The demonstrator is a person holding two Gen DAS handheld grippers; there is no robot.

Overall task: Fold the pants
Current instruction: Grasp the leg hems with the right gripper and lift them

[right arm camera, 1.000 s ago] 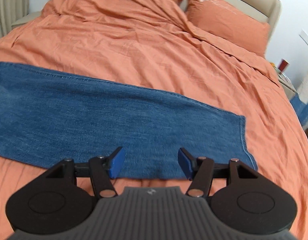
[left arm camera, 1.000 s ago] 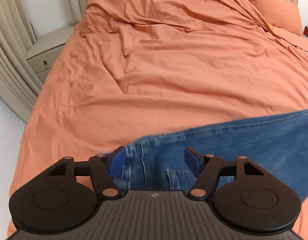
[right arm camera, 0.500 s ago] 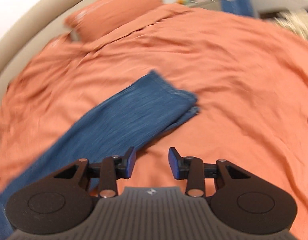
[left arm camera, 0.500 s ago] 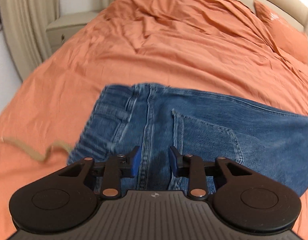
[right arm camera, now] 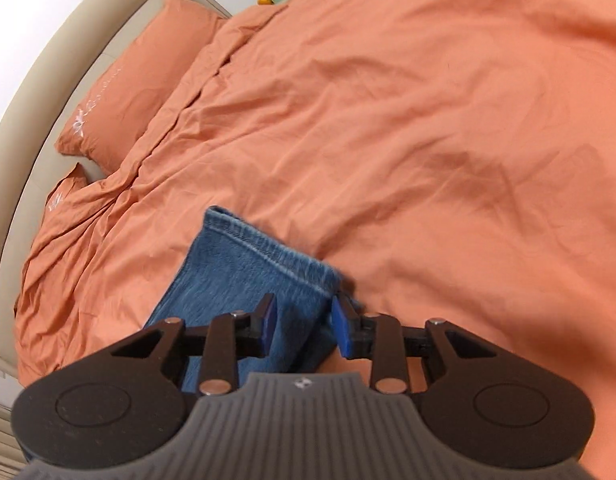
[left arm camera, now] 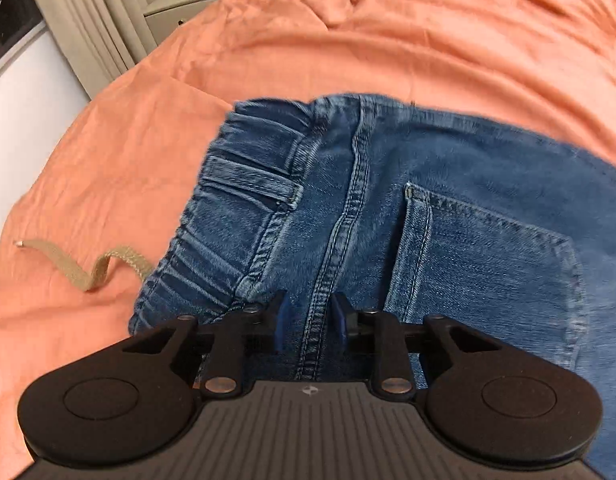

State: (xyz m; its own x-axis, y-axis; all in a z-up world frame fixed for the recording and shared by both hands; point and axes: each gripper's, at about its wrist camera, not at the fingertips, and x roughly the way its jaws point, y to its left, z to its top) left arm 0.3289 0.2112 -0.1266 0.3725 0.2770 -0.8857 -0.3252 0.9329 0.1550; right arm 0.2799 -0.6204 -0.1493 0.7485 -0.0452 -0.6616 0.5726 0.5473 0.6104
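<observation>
Bedding comes first: an orange duvet (right arm camera: 428,120) covers our bed, with a matching pillow (right arm camera: 140,76) by the beige headboard (right arm camera: 48,68). Blue jeans (left arm camera: 448,208) lie flat across it, waistband toward a tan drawstring (left arm camera: 80,268). Our left gripper (left arm camera: 307,322) stands slightly parted astride the seat seam; our right gripper (right arm camera: 301,326) brackets the hem corner, a gap showing, grip uncertain.

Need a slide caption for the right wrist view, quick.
Right gripper straddles the hem end of the jeans leg on the orange duvet, jaws partly closed, pillow beyond.
</observation>
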